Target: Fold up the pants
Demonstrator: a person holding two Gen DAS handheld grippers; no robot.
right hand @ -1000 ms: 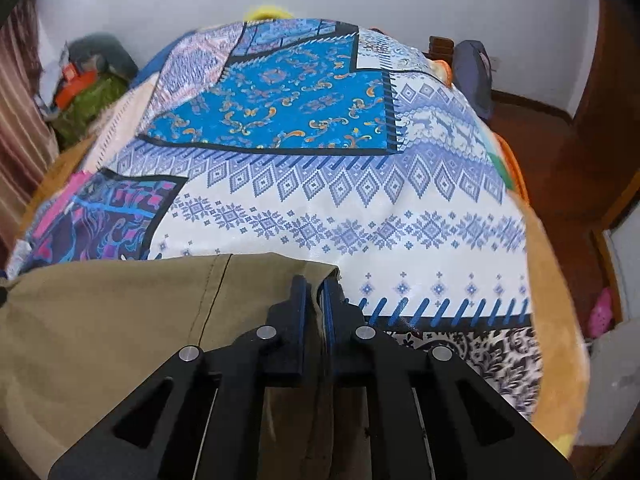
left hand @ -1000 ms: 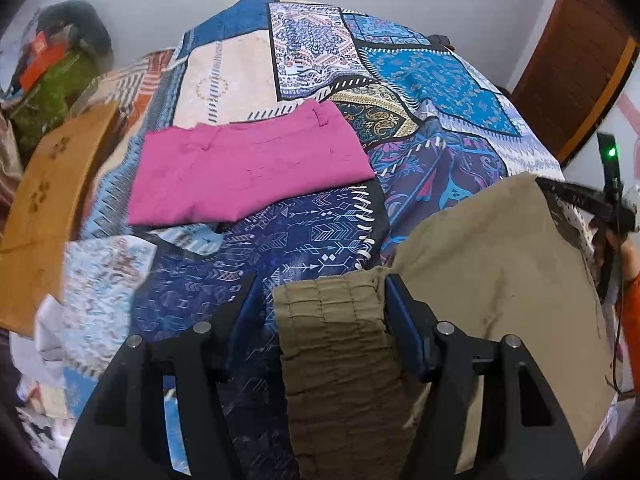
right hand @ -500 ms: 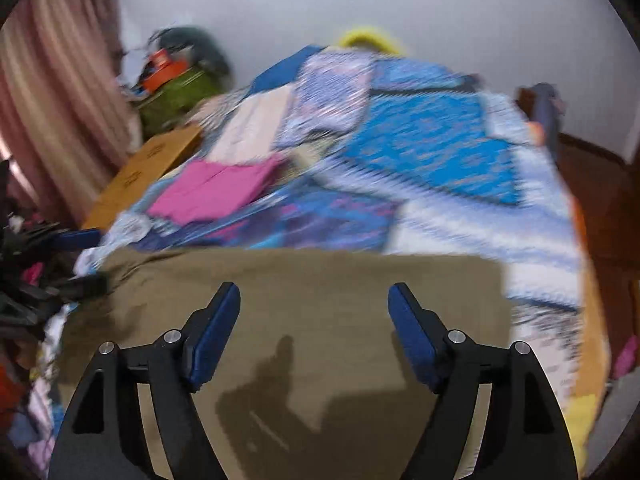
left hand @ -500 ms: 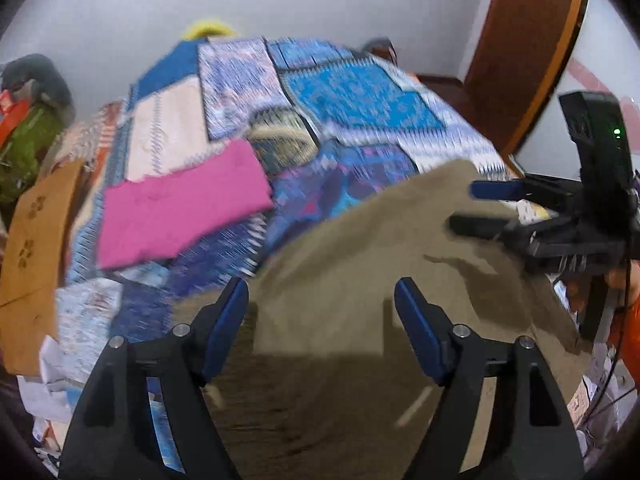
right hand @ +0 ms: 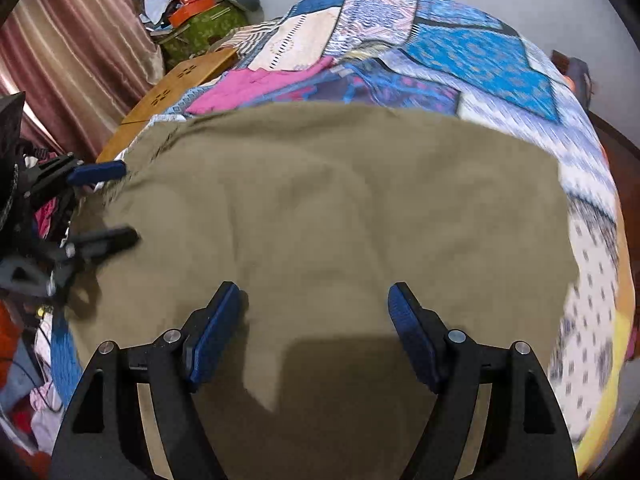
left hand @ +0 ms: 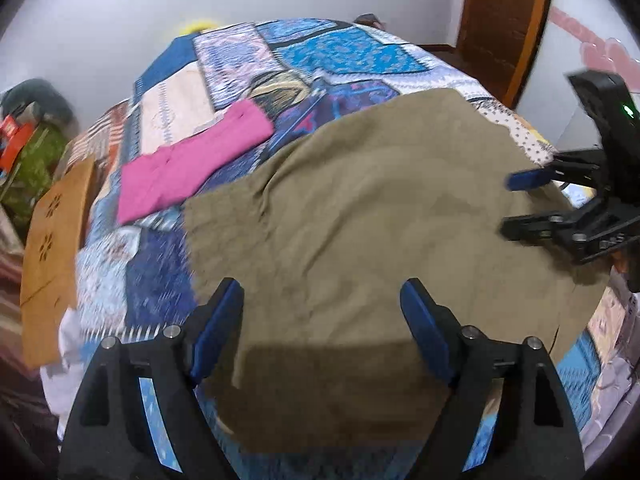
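Observation:
The olive pants (left hand: pixel 360 220) lie spread flat on the patchwork bedspread (left hand: pixel 344 48), with a few soft wrinkles; they fill the right wrist view (right hand: pixel 340 208) too. My left gripper (left hand: pixel 322 320) is open and empty, raised above the near edge of the pants. My right gripper (right hand: pixel 316 320) is open and empty above the pants; it also shows in the left wrist view (left hand: pixel 516 204) at the right edge of the cloth. The left gripper shows at the left of the right wrist view (right hand: pixel 104 204).
Folded pink pants (left hand: pixel 192 168) lie on the bed beyond the olive pants. A wooden board (left hand: pixel 52 248) stands at the bed's left side. Piled clutter (right hand: pixel 200 12) sits by the curtain (right hand: pixel 68 40). A wooden door (left hand: pixel 500 20) is at the far right.
Both grippers have let go of the olive pants, opened and pulled up and back. The pants now lie spread flat on the bed.

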